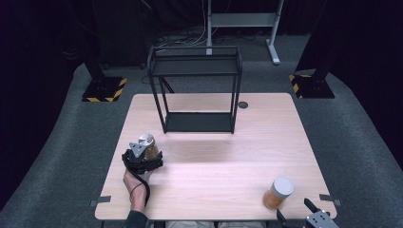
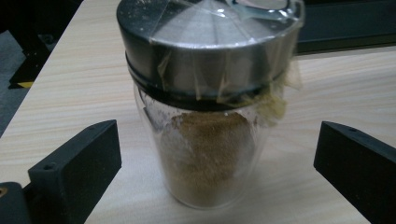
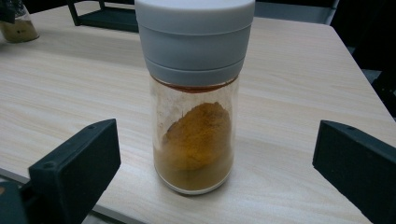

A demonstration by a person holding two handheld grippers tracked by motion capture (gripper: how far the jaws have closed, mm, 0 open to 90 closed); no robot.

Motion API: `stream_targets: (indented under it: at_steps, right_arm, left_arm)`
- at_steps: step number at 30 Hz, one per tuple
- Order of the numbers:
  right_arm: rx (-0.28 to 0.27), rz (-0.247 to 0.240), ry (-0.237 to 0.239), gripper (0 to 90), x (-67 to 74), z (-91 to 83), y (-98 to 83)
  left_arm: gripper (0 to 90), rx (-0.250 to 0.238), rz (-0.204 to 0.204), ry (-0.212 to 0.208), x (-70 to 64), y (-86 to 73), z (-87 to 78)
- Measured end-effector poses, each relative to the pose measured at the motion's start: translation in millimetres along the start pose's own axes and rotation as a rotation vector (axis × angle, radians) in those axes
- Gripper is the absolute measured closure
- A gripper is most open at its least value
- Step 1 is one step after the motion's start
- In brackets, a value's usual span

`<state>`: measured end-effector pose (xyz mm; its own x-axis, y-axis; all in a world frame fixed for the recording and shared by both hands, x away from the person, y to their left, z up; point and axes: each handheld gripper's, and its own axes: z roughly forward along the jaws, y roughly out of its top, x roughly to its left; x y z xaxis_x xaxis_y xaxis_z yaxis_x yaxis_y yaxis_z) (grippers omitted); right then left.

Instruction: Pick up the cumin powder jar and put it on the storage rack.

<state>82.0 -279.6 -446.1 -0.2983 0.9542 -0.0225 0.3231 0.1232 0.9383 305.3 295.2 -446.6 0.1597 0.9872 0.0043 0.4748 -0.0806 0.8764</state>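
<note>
A: Status of the left gripper (image 1: 143, 159), please.

B: It is sitting at the near-left part of the table (image 1: 214, 156), gripped by the person's hand (image 1: 134, 183). Its fingers (image 2: 74, 168) are standing wide apart, one on each side of the dark-lidded jar (image 2: 210, 93), and neither is touching the glass.

A: Where is that jar standing?

B: It is standing upright on the table between the fingers, holding brown powder. Clear tape is lying across its metal lid and running down onto the glass. In the high view the jar (image 1: 148, 145) is showing just past the gripper, on the side toward the rack (image 1: 195, 88).

A: And the right gripper (image 1: 317, 216)?

B: It is showing at the near-right edge of the table. Its fingers (image 3: 74, 165) are also spread wide, and the grey-lidded jar (image 3: 194, 93) is standing between them without contact.

A: Contents of that jar?

B: Orange-brown powder is filling its lower part. The jar (image 1: 278, 192) is resting upright near the near-right corner of the table, well apart from the dark-lidded jar.

A: Position of the rack?

B: It is standing at the far middle of the table, a black frame with two shelves.
</note>
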Motion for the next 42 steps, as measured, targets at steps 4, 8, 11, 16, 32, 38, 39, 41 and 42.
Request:
stream_targets:
  at_steps: [4,8,11,16,32,38,39,41,42]
  right_arm:
    - [0.002,-0.003,0.005,0.0,-1.0,0.6,-0.5]
    - [0.006,-0.006,0.01,0.0,-1.2,1.4,-0.4]
    - [0.008,-0.006,0.014,0.0,-1.6,1.6,-0.3]
    - [0.012,-0.007,0.018,0.0,-1.6,2.3,0.2]
    - [0.01,-0.004,0.009,0.0,-2.2,1.6,-0.5]
    - [0.012,0.001,0.006,0.0,-2.2,1.7,-0.5]
    - [0.013,0.003,0.008,0.0,-2.7,1.7,-0.3]
    - [0.014,0.011,0.014,0.0,-3.8,1.7,-0.2]
    - [0.016,0.01,0.017,0.0,-4.0,1.8,0.1]
  left_arm:
    - [0.0,0.002,0.0,0.004,0.7,2.1,6.4]
    - [0.0,0.001,-0.004,-0.001,3.2,3.6,11.1]
    - [0.0,0.004,-0.002,-0.002,3.5,5.3,13.0]
    - [9.1,0.039,-0.015,0.061,-6.2,14.6,17.5]
    - [30.4,0.026,-0.013,0.021,0.3,10.8,14.9]
    - [30.4,0.021,-0.006,-0.002,2.0,11.8,9.6]
    - [30.4,0.02,-0.004,-0.005,1.7,12.2,8.5]
    - [30.4,0.02,0.003,-0.014,2.2,13.4,6.2]
    - [30.4,0.02,0.004,-0.019,2.7,14.3,4.7]
